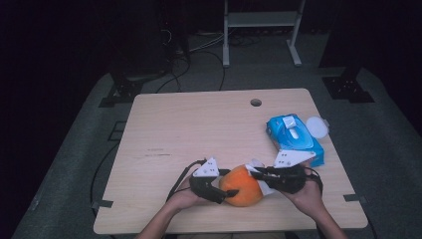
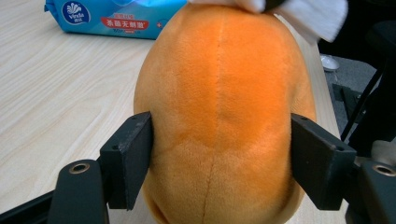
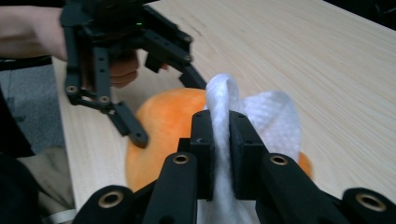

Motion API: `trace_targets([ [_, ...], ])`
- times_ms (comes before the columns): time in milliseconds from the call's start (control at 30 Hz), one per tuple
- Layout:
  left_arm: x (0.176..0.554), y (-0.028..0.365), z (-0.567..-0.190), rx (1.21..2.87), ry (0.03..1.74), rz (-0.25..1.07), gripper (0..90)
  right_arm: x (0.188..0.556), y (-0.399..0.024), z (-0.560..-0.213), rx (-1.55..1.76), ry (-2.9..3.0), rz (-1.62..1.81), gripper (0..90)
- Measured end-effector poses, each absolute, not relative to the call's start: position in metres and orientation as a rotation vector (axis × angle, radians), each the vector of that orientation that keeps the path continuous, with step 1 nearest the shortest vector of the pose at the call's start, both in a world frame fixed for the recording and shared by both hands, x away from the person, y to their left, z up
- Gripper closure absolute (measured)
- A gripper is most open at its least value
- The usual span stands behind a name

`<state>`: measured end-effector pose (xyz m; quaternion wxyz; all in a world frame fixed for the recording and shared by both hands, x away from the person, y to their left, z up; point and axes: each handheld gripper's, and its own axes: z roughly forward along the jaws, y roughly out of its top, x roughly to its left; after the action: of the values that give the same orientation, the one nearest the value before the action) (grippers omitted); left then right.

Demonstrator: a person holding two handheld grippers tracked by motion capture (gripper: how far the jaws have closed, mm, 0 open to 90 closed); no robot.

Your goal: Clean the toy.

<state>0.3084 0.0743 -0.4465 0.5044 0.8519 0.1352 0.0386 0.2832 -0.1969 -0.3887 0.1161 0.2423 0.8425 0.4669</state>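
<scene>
A: High view, item one: orange plush toy (image 1: 241,191), lying near the table's (image 1: 199,129) front edge, between our two grippers. Why do we hold it there?

B: So that it keeps steady. Our left gripper (image 1: 219,191) brackets the toy's left end; in the left gripper view both black pads sit against its fur (image 2: 219,116), jaws half spread around its width, pinching it from either side.

A: Item two: white wipe (image 3: 261,116).

B: Our right gripper (image 1: 259,174) has its jaws pressed together on a fold of that wipe, and the loose part drapes over the toy's right side, apparently for rubbing the fur.

A: Item three: blue wipes pack (image 1: 294,138).

B: It lies beyond the toy, to its right, lid (image 1: 317,126) flipped open, likely the wipe's source and near enough for another.
</scene>
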Motion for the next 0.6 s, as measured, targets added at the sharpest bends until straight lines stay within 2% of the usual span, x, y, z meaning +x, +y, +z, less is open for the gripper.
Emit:
trace_targets([
  [67, 0.309, 0.073, -0.446, 2.053, 0.325, 0.090, 27.1, 0.285, -0.201, -0.390, 0.733, 2.465, 1.375, 80.5],
  [167, 0.311, 0.070, -0.439, 2.047, 0.321, 0.096, 19.4, 0.287, -0.202, -0.394, 0.772, 2.460, 1.395, 80.4],
  [233, 0.310, 0.064, -0.438, 2.043, 0.309, 0.095, 17.6, 0.286, -0.197, -0.393, 0.750, 2.458, 1.406, 80.4],
  [400, 0.309, 0.068, -0.441, 2.040, 0.306, 0.089, 23.4, 0.281, -0.189, -0.392, 0.696, 2.477, 1.410, 80.3],
  [600, 0.311, 0.073, -0.446, 2.025, 0.327, 0.079, 25.1, 0.294, -0.213, -0.397, 0.805, 2.444, 1.435, 80.4],
])
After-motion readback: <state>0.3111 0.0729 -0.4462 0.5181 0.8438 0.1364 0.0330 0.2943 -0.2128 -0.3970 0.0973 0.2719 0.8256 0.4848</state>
